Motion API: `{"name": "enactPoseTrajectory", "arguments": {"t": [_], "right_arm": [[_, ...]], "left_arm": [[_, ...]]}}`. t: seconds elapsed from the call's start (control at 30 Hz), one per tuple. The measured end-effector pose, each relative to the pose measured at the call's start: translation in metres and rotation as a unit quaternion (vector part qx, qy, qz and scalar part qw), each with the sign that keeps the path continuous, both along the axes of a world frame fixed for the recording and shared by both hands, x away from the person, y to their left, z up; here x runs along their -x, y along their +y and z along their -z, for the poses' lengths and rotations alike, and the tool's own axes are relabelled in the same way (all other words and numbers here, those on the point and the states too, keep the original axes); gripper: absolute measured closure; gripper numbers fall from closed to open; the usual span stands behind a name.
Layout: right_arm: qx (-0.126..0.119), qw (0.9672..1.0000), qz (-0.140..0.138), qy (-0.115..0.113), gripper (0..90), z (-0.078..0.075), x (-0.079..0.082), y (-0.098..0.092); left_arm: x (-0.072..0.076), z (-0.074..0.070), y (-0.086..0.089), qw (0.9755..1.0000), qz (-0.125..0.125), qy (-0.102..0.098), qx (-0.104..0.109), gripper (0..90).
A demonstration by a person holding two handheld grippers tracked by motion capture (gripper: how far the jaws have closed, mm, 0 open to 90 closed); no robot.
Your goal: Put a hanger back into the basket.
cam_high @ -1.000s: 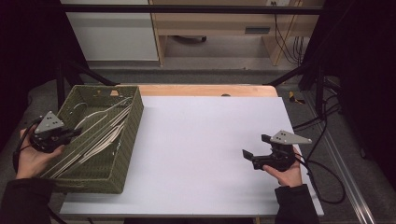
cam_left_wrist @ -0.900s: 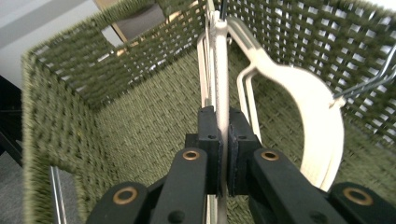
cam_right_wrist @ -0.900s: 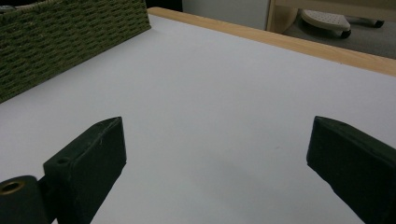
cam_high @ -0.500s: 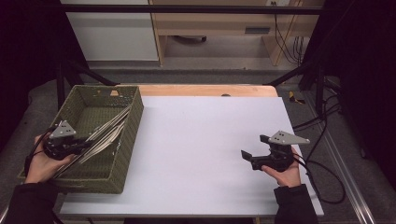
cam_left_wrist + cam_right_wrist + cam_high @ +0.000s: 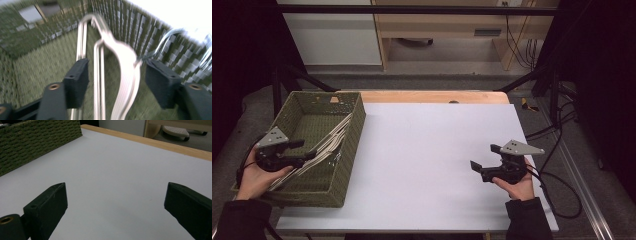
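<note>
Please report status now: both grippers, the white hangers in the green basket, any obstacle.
Left gripper jaws just opening, astride white plastic hangers, pads off. Right gripper open, over bare white table. Hangers in green woven basket. Basket wall close beside.

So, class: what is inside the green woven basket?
Inside the basket lies a bundle of pale hangers with metal hooks, running lengthwise. The left gripper reaches in, fingers either side of them. The floor beneath the hangers is covered.

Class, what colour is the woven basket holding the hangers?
The basket is olive green, clearest in the high view.
</note>
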State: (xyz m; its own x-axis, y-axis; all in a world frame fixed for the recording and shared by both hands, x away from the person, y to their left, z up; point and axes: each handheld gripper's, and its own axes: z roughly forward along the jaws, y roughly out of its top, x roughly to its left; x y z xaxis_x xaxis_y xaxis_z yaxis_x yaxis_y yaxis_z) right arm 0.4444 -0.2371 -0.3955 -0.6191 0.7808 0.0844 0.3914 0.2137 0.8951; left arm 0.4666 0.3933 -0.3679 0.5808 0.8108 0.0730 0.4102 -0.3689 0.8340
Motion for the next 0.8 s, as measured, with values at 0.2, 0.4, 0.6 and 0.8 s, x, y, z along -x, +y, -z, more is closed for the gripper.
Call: {"name": "enactPoseTrajectory", "arguments": {"t": [0.2, 0.4, 0.6, 0.8], "right_arm": [[-0.004, 1.0000, 0.001, -0.006, 4.8, 0.000, 0.000, 0.000], [-0.010, 0.9999, 0.000, -0.012, 4.6, -0.001, 0.001, -0.001], [-0.014, 0.9996, -0.004, -0.023, 4.2, -0.003, 0.003, -0.004], [-0.020, 0.9993, -0.002, -0.031, 3.4, -0.004, 0.004, -0.006]], "left_arm": [[0.013, -0.015, -0.021, 0.9964, -0.007, -0.039, 0.075, 19.6], [0.024, -0.022, -0.054, 0.9908, 0.018, -0.060, 0.120, 14.7], [0.031, -0.021, -0.085, 0.9883, 0.045, -0.071, 0.127, 12.8], [0.035, -0.014, -0.105, 0.9869, 0.068, -0.063, 0.132, 12.6]]}}
